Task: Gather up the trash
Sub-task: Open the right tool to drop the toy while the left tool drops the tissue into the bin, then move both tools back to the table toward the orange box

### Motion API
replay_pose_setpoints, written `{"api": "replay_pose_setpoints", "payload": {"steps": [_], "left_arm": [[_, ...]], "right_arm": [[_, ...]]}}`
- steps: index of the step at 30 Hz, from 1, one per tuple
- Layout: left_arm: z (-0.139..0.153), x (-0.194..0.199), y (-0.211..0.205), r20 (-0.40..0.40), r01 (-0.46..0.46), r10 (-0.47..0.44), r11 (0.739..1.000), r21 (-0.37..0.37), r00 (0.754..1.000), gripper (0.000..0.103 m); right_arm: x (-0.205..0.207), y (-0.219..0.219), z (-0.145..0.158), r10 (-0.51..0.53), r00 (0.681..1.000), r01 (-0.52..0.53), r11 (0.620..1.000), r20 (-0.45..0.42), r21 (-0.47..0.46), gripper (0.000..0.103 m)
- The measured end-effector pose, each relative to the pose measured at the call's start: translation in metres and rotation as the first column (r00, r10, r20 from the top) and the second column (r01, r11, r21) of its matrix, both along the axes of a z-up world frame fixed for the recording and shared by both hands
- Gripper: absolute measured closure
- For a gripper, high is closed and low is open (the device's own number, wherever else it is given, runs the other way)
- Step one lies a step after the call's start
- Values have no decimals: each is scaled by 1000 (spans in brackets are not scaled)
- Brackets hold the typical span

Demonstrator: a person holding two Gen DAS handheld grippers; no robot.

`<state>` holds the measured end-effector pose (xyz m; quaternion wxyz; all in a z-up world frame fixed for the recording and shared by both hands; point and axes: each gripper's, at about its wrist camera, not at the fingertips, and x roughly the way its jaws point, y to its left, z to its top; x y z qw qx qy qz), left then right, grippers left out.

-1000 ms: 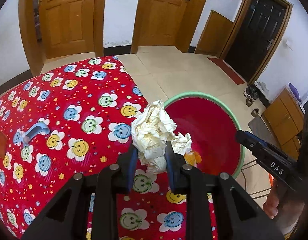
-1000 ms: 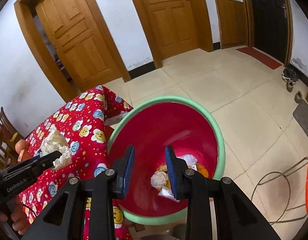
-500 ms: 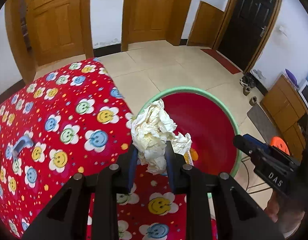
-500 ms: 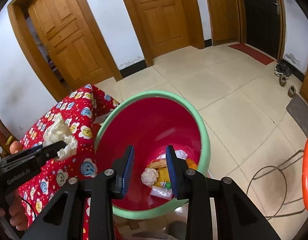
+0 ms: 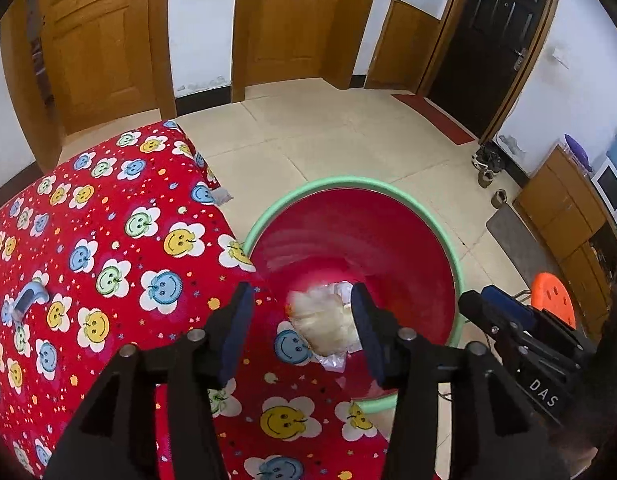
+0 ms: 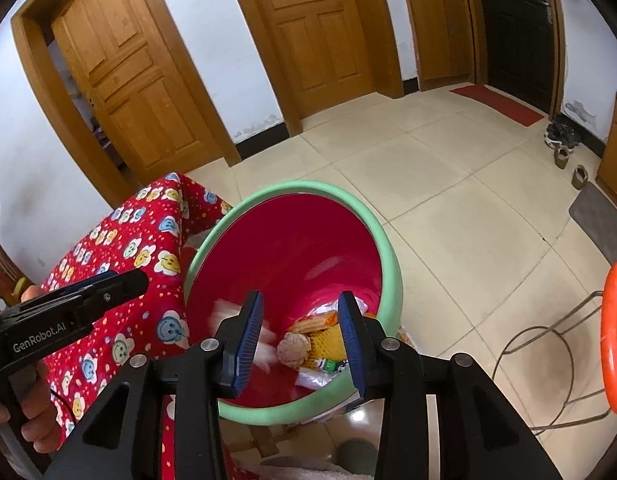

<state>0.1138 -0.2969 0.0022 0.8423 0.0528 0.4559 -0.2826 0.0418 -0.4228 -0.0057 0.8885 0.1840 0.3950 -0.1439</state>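
A red bin with a green rim (image 5: 456, 276) stands on the floor at the table's corner; it also shows in the right wrist view (image 6: 394, 264). My left gripper (image 5: 300, 328) is open above the table edge and the bin. A crumpled white paper wad (image 5: 324, 320), blurred, is loose between its fingers and over the bin. In the right wrist view the same wad is a white blur (image 6: 224, 312) inside the bin. My right gripper (image 6: 300, 330) is open and empty over the bin. Yellow and white trash (image 6: 328, 340) lies at the bin's bottom.
The table has a red cloth with smiley flowers (image 5: 108, 248). A small blue-grey hook-shaped object (image 5: 28, 300) lies on it at the left. An orange stool (image 6: 616, 336) with wire legs stands on the tiled floor at the right. Wooden doors line the far wall.
My left gripper has opened and let go of the paper wad, which drops into the bin. The left gripper moved right toward the bin. The right gripper has barely moved.
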Motion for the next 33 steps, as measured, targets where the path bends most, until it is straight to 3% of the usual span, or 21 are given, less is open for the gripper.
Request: {"api": "replay_pose_setpoints", "payload": {"steps": [4,11,15,22,33], "left_arm": [[1,-1,6,-4,-26,26,1000,-2,1000,44],[4,-4,22,-6,-62,62,998,-6,998,43],[9,-6,34,7,-89,89,996,-5,996,37],[18,-11,58,33,-128,128,992,-2,991,35],[28,-13,116,69,-218,218,976,3,974,34]], "right_arm": [[0,4,2,5,1000,-5,1000,4,1,63],[-2,15,7,23,1000,-23,1000,11,1,56],[-3,24,11,35,999,-35,999,17,-5,49],[0,42,19,58,998,-58,998,30,-6,40],[16,81,27,125,991,-125,992,44,-3,38]]}}
